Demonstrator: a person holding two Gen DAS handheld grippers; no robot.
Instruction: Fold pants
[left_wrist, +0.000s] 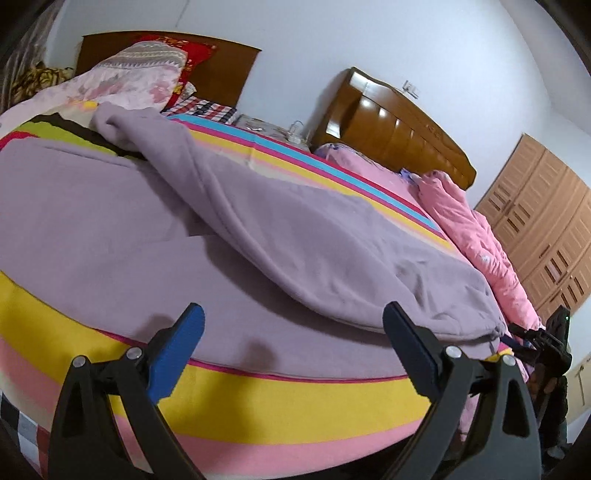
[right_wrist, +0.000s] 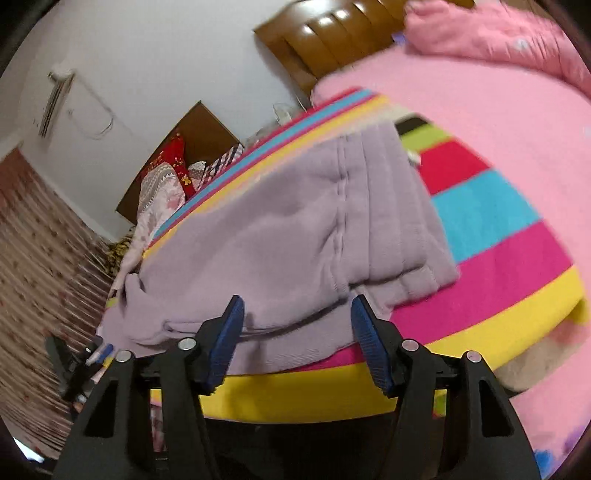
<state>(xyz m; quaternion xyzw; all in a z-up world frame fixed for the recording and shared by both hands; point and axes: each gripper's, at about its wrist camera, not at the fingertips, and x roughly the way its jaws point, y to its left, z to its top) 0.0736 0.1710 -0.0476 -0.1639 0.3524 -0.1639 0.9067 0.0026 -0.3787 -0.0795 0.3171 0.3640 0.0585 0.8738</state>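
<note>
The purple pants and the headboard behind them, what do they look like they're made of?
The purple pants look like soft matte fleece or sweatshirt knit: fuzzy surface, thick rounded folds. The headboard looks like varnished wood or veneer: brown, with bright glossy reflections on its panels.

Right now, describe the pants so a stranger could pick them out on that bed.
Start at the bed with the striped blanket in yellow, pink and blue bands. Lying across the stripes near the front edge are the pants, a soft lilac fleece pair, one leg folded over. The rumpled quilt beside them is bright pink; the pants alone are plain pale purple.
</note>
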